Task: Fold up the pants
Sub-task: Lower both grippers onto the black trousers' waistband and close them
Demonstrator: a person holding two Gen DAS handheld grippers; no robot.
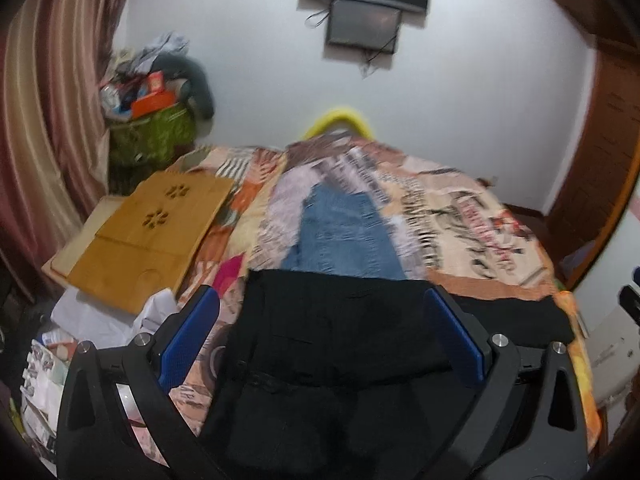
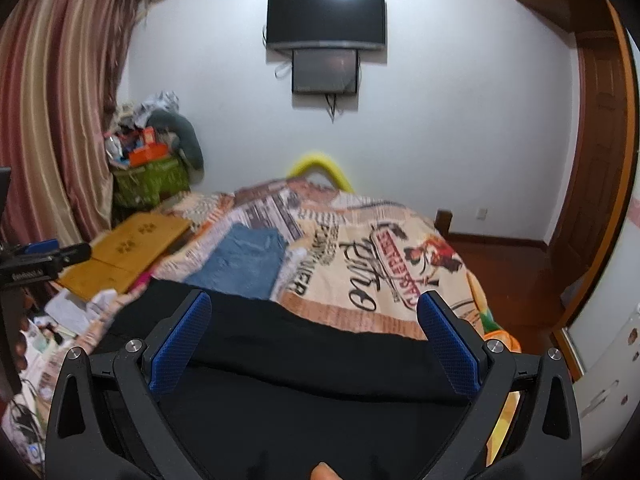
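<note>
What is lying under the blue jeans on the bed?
The blue jeans lie on the printed blanket. Black pants lie nearer. Whatever the jeans cover is hidden.

Left gripper (image 1: 322, 322) was wide open over black pants (image 1: 340, 344), low in frame. Blue folded jeans (image 1: 344, 236) lay at middle.

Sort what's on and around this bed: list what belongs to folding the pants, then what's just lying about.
For the job:
black pants, spread across the near bed
left tool, open
right tool, open
bedspread, the work surface

Lying about:
folded blue jeans
wooden lap tray
green basket of clutter
wall TV
</note>
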